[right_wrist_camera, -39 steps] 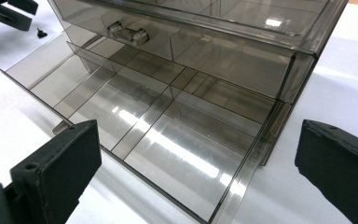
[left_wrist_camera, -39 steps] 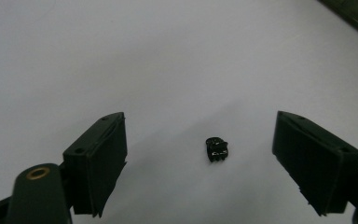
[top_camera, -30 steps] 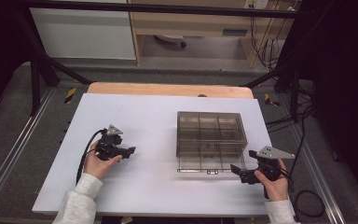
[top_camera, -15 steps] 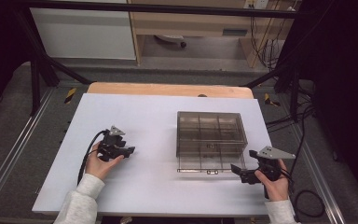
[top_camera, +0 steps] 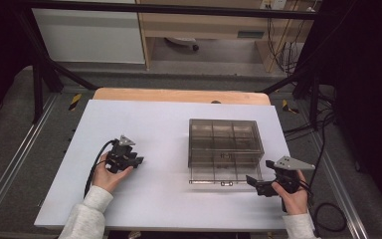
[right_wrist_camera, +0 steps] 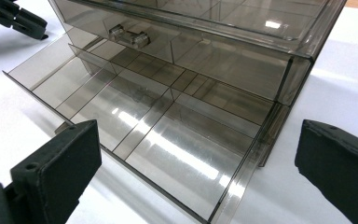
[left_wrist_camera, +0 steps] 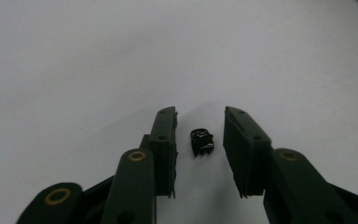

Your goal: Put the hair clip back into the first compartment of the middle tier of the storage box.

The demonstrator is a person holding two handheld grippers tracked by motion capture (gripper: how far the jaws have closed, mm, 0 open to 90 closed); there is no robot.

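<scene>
Closing my left claw [left_wrist_camera: 199,140] around the small black plastic part [left_wrist_camera: 201,142], pads not yet touching; right claw [right_wrist_camera: 196,172] is gaping at the smoky clear drawer box's [top_camera: 224,144] open drawer, nothing stowed.

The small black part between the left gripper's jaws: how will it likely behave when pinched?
The small black part looks rigid and probably light. Its blocky shape suggests it won't roll, but being tiny against the pads, it may twist or slip.

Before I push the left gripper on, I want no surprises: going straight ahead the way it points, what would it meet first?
The small black part, lying on the white table between the left gripper's jaws, which have just been closing without touching it. Beyond that, only bare table shows; depth is hard to judge.
</scene>
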